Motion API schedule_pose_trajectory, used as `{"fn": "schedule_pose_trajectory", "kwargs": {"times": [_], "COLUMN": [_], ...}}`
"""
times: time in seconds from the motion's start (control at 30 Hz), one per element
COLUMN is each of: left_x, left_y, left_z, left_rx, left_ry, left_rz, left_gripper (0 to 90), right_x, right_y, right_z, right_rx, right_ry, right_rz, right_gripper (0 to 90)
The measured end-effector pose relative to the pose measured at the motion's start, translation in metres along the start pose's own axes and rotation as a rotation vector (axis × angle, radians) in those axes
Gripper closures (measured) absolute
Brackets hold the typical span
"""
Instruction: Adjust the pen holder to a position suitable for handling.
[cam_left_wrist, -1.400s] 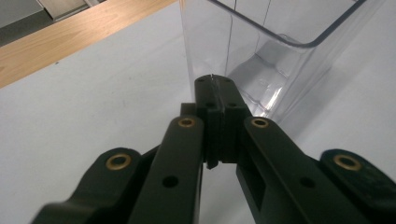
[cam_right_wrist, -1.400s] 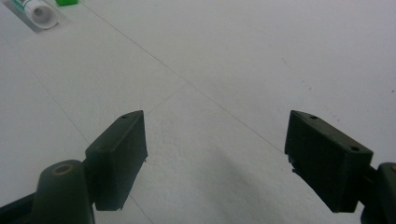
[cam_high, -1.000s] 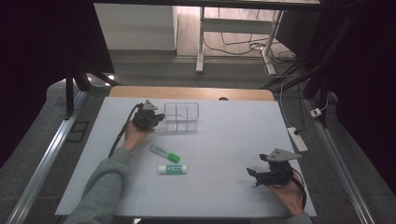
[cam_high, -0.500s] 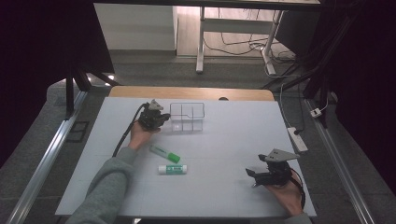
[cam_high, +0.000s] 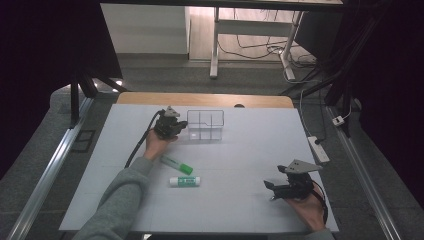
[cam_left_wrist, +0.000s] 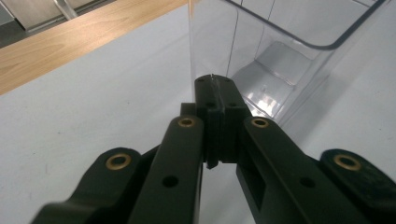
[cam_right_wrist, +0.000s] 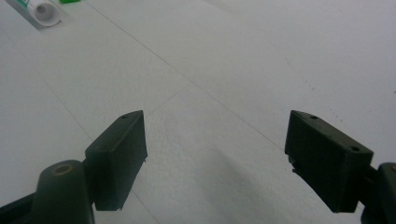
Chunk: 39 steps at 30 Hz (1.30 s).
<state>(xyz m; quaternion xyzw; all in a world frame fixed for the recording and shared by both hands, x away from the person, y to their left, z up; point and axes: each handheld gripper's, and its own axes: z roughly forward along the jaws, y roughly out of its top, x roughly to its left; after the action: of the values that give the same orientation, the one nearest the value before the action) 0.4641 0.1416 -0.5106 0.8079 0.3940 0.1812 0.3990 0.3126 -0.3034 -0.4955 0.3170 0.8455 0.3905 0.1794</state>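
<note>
A clear plastic box (cam_high: 205, 112) with dividers stands at the back of the white table (cam_high: 240, 160). My left gripper (cam_high: 182, 131) is shut and empty, and its closed tips rest against the lower left wall of the box (cam_left_wrist: 280, 51). The black jaws (cam_left_wrist: 215, 88) meet flat with no gap. My right gripper (cam_high: 270, 189) rests low at the front right of the table and is open. Between its two pads (cam_right_wrist: 119, 154) I see bare tabletop.
Two green-and-white tubes lie mid-table, one slanted (cam_high: 176, 164) and one level (cam_high: 186, 181); the white end of one (cam_right_wrist: 43, 11) shows in the right gripper view. A wooden edge (cam_high: 200, 98) runs behind the white surface. Metal rails flank both sides.
My left gripper has slid to the right, and the clear box has shifted right with it. The right gripper and the tubes have stayed put.
</note>
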Motion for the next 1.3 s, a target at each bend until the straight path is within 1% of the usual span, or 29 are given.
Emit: {"fn": "schedule_pose_trajectory", "kwargs": {"times": [0.1, 0.33, 0.43, 0.5, 0.57, 0.6, 0.77, 0.93, 1.1, 1.23, 1.3], "left_x": [0.000, -0.003, -0.004, -0.005, -0.006, -0.007, -0.010, -0.008, -0.007, -0.011, -0.013], "left_y": [0.002, 0.004, 0.006, 0.007, 0.008, 0.008, 0.009, 0.009, 0.010, 0.009, 0.006], "left_z": [0.003, 0.010, 0.010, 0.010, 0.011, 0.011, 0.012, 0.011, 0.002, -0.011, -0.019], "left_rx": [0.002, 0.012, 0.013, 0.009, 0.011, 0.011, 0.014, 0.011, 0.021, 0.040, 0.040], "left_ry": [-0.007, -0.022, -0.034, -0.038, -0.040, -0.043, -0.040, -0.047, -0.038, -0.027, -0.022], "left_rz": [-0.008, 0.001, 0.007, 0.008, 0.013, 0.013, 0.021, 0.022, 0.030, 0.057, 0.068], "left_gripper": [88.7, 88.7, 88.7, 88.7, 88.7, 88.7, 88.7, 88.7, 88.7, 88.7, 88.7], "right_x": [-0.001, -0.002, -0.002, -0.001, -0.001, -0.001, -0.001, -0.002, -0.002, -0.002, -0.003], "right_y": [0.000, -0.002, -0.003, -0.002, -0.002, -0.001, -0.003, -0.003, -0.003, -0.003, -0.003], "right_z": [-0.001, -0.002, -0.004, -0.006, -0.007, -0.007, -0.008, -0.009, -0.008, -0.007, -0.006], "right_rx": [-0.002, -0.003, 0.000, -0.015, -0.018, -0.016, -0.015, -0.016, -0.017, -0.009, -0.007], "right_ry": [-0.002, -0.008, -0.011, -0.005, 0.000, -0.006, -0.009, -0.017, -0.010, -0.011, 0.002], "right_rz": [0.002, 0.012, 0.012, 0.024, 0.023, 0.020, 0.025, 0.024, 0.023, 0.021, 0.022], "right_gripper": [20.8, 20.8, 20.7, 20.7, 20.7, 20.7, 20.6, 20.6, 20.7, 20.6, 20.6]}}
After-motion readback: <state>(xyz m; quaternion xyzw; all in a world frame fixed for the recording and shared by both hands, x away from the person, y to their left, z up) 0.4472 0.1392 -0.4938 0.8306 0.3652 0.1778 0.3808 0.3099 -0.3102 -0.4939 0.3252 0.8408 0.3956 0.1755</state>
